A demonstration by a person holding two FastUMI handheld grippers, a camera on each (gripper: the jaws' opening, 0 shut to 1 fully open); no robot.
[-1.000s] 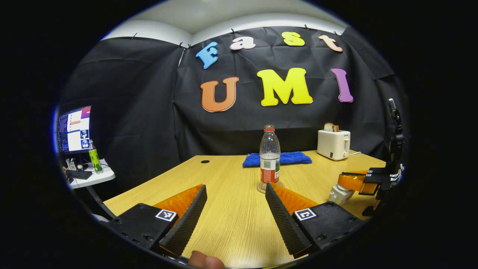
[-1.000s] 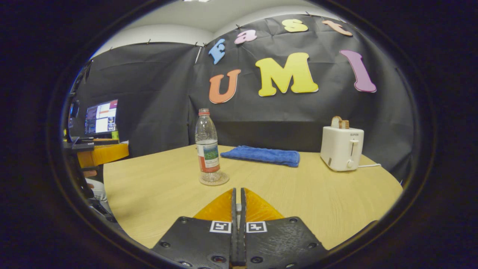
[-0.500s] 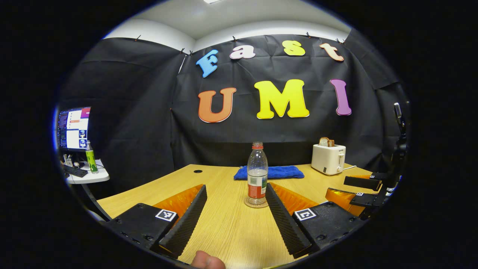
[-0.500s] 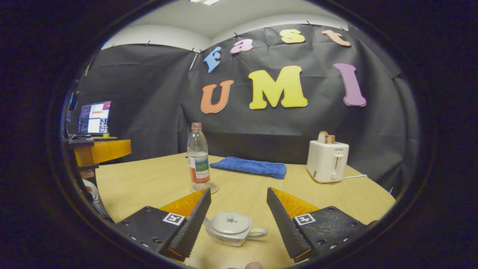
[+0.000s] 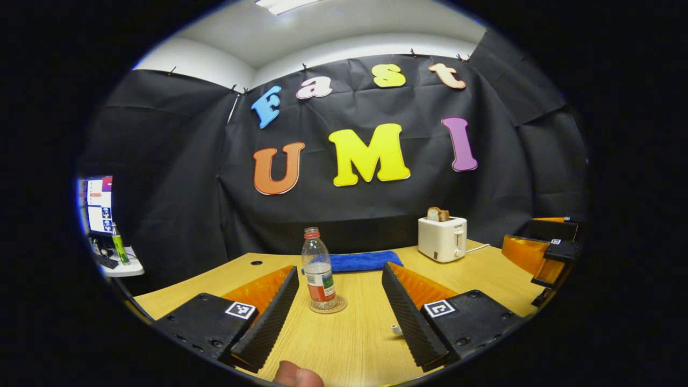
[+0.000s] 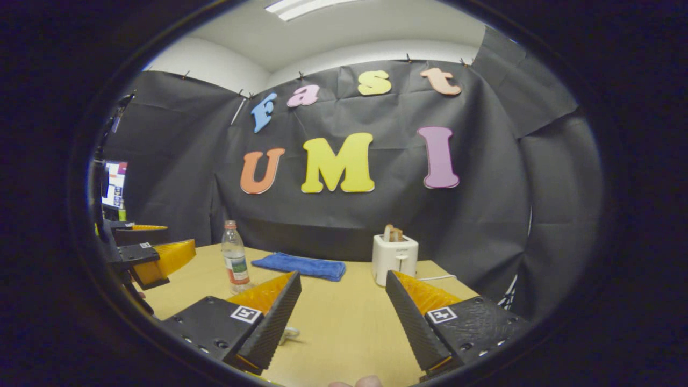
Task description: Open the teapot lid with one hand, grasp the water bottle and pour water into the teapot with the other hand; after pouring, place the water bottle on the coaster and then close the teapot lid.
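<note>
The clear water bottle with a red cap stands upright on a round coaster on the wooden table. My left gripper is open and empty, well short of the bottle. A small white bit of the teapot pokes out beside its right finger. In the right gripper view the bottle stands far off on the left. My right gripper is open and holds nothing. A white sliver of the teapot shows by its left finger; the rest is hidden.
A white toaster with toast and a folded blue towel sit at the back of the table. A side desk with a monitor and a green bottle is far left. A thumb shows at the bottom edge.
The right gripper, shut a second ago, has opened, with the lidded teapot briefly between its fingers. Both grippers have drawn back from the table; bottle and toaster look smaller, and the teapot has slipped almost out of sight.
</note>
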